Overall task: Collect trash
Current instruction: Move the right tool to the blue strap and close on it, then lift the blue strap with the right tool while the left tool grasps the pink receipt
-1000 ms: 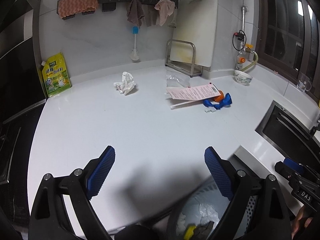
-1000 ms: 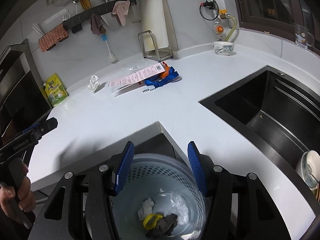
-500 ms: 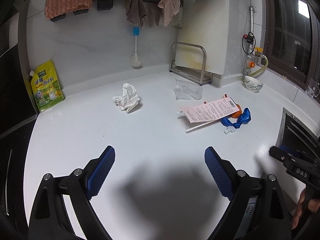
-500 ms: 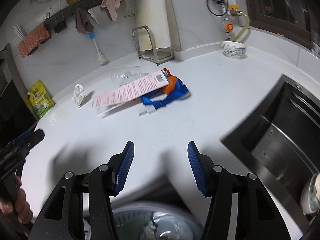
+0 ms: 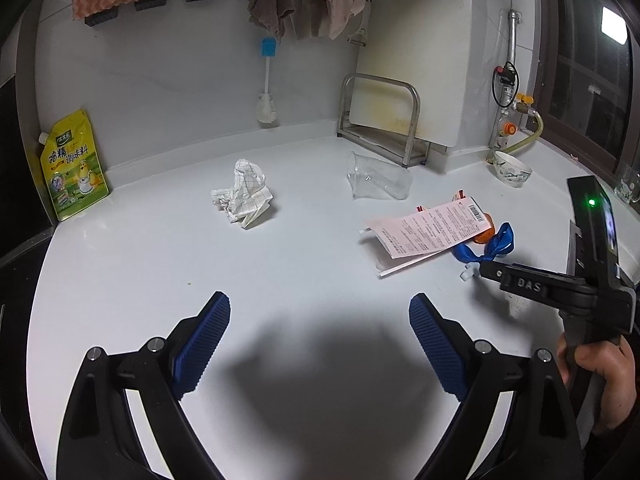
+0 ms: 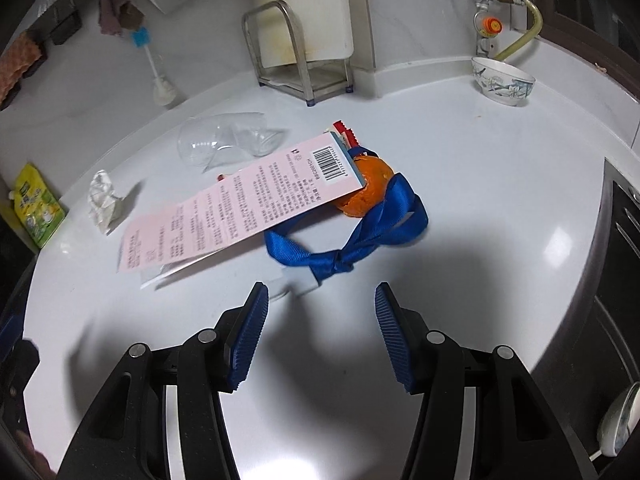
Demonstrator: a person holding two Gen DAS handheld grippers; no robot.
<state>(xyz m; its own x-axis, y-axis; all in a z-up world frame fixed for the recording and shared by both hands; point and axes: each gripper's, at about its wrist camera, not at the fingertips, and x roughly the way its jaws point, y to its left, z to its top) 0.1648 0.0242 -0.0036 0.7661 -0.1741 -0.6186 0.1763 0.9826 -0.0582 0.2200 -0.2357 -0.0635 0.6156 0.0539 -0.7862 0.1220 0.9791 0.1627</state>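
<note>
Trash lay scattered over the back half of the white surface (image 5: 160, 264). The left tongs (image 5: 319, 340) hung above bare surface near the front edge, blue pads set wide apart with nothing between them. The right tongs (image 6: 318, 336) stood about half open, empty too, tilted down over the surface with a blue ribbon (image 6: 360, 236) just beyond their tips. The ribbon was knotted, and a small white plastic piece (image 6: 300, 282) sat at the knot. An orange peel (image 6: 366, 190) rested against the ribbon's far loop, partly under a pink printed label (image 6: 240, 204) that lay slanted across a white sheet. Behind the label a clear crushed plastic cup (image 6: 224, 140) lay on its side. A crumpled paper wad (image 5: 242, 196) sat apart, toward the left. A yellow seasoning pouch (image 5: 72, 164) leaned at the back left corner, a metal rack (image 5: 380, 120) stood against the back wall, and a patterned bowl (image 6: 502, 80) stood at the back right. In the left view a hand (image 5: 600, 380) gripped the right tool's handle.
</note>
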